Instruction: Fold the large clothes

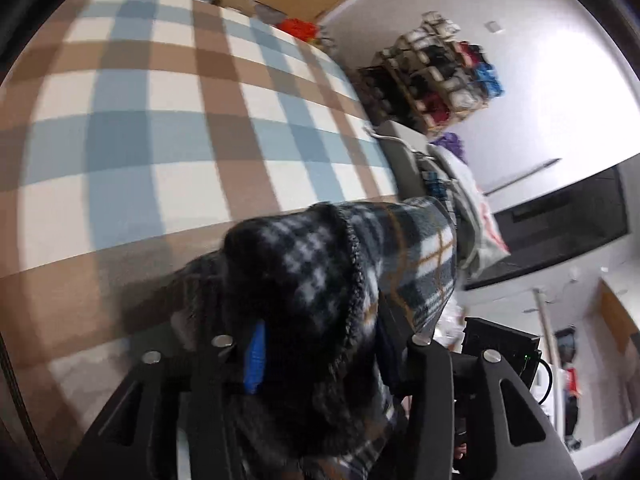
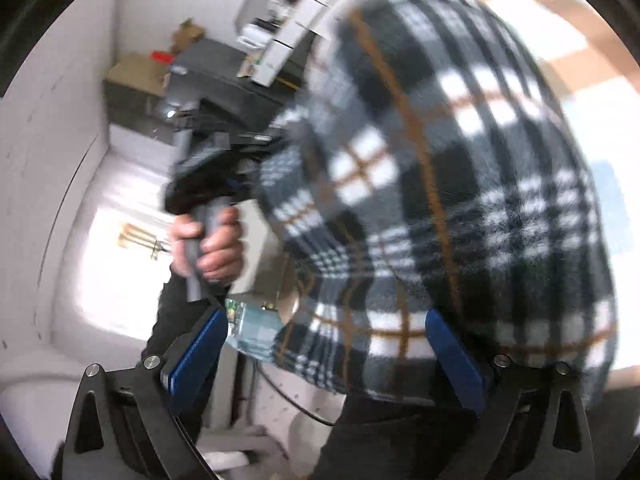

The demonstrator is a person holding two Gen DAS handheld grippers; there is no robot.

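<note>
A dark plaid fleece garment (image 1: 320, 280) hangs bunched above the brown-and-blue checked bed cover (image 1: 140, 120), raised clear, it seems, so it can be spread for folding. The left gripper (image 1: 316, 356) has cloth heaped between its part-open jaws, though whether its pads press cannot be told; the right gripper (image 2: 324, 356) gapes wide beside the fleece, gripping nothing. No brand, label or writing is legible.

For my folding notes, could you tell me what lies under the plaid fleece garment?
Under the plaid fleece garment lies a checked bedcover in brown, blue and white. Whatever sits directly beneath its bunched folds is covered.
</note>
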